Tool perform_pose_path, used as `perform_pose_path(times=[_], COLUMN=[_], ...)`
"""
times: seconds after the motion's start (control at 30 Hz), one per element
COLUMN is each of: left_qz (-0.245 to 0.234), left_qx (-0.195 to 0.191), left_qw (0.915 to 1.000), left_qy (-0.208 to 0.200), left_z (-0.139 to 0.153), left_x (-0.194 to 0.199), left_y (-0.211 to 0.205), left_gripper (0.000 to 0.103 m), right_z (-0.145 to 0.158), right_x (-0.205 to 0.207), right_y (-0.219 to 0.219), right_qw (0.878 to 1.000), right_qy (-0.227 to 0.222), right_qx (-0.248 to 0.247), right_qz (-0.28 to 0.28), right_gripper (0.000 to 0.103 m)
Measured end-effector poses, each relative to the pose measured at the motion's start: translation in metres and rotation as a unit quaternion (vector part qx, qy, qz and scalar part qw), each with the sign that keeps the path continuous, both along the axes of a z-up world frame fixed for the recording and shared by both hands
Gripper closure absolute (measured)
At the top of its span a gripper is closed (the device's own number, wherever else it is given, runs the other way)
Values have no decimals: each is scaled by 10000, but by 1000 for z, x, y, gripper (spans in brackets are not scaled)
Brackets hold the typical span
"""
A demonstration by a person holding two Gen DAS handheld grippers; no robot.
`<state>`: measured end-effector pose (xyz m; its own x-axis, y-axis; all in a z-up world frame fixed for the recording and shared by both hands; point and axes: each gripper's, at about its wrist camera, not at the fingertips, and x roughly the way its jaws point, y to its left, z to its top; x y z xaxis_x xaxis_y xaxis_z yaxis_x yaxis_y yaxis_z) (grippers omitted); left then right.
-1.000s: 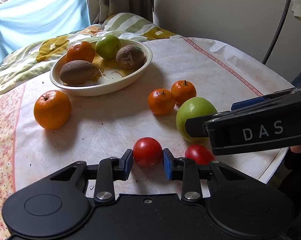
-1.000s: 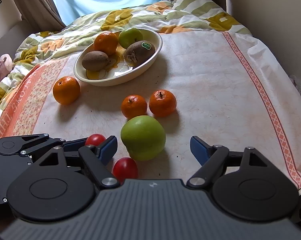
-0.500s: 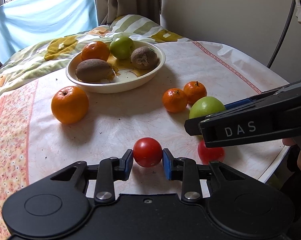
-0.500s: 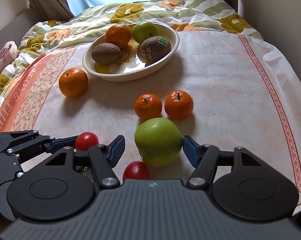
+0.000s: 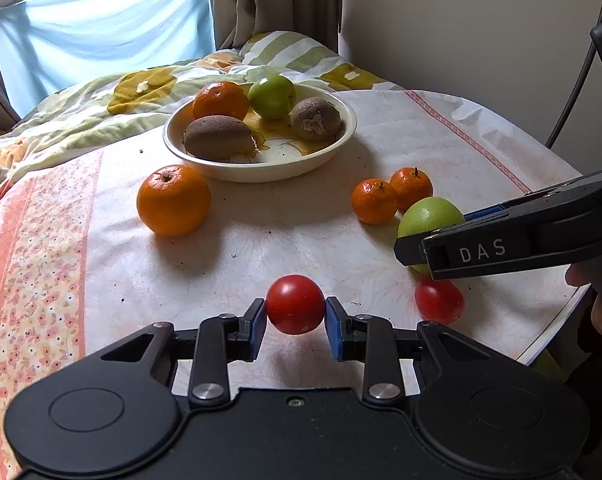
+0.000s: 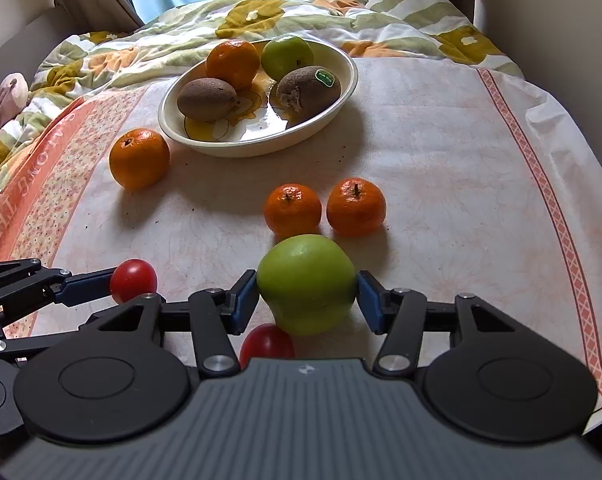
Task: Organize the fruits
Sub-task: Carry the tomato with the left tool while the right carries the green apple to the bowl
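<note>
My left gripper (image 5: 295, 317) is shut on a red tomato (image 5: 295, 304) and holds it just above the table; it also shows in the right wrist view (image 6: 133, 280). My right gripper (image 6: 308, 298) is shut on a large green apple (image 6: 307, 282), which the left wrist view shows at the right (image 5: 429, 214). A second tomato (image 5: 439, 300) lies on the cloth under the right gripper. A white bowl (image 5: 333, 148) at the back holds an orange, a green apple and two brown fruits.
A big orange (image 5: 173, 200) lies left of the bowl. Two small mandarins (image 5: 374, 201) (image 5: 411, 188) lie just beyond the green apple. The table's front right edge (image 5: 557, 336) is close to the right gripper. A bed with a patterned quilt (image 6: 261, 12) lies behind.
My right gripper has shut on the green apple and lifted it a little. My left gripper has kept hold of the tomato, raised it and carried it toward the bowl.
</note>
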<state>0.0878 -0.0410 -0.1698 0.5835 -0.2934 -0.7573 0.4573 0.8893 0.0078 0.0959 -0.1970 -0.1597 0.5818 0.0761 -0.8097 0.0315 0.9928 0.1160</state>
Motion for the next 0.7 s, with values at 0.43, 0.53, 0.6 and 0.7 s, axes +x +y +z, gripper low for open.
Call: perform_pose_path(times=[0.43, 0.53, 0.6, 0.7], left_qz=[119, 187, 238, 292], left_qx=[-105, -160, -195, -224], left_qw=[9994, 9989, 9984, 9975], left_qy=[-301, -397, -472, -604], left_z=[43, 61, 72, 88], left_x=[0, 0, 0, 4], left_y=[2, 3, 4, 1], left_gripper=[68, 68, 68, 68], right_z=[42, 59, 71, 89], right_x=[-3, -2, 0, 6], right_y=[1, -2, -5, -10], right_qw=[9991, 9986, 9981, 9971], right_qy=[-351, -465, -527, -657], right_qx=[201, 231, 283, 294], right_qz=[87, 113, 143, 229], right_gripper=[35, 35, 35, 35])
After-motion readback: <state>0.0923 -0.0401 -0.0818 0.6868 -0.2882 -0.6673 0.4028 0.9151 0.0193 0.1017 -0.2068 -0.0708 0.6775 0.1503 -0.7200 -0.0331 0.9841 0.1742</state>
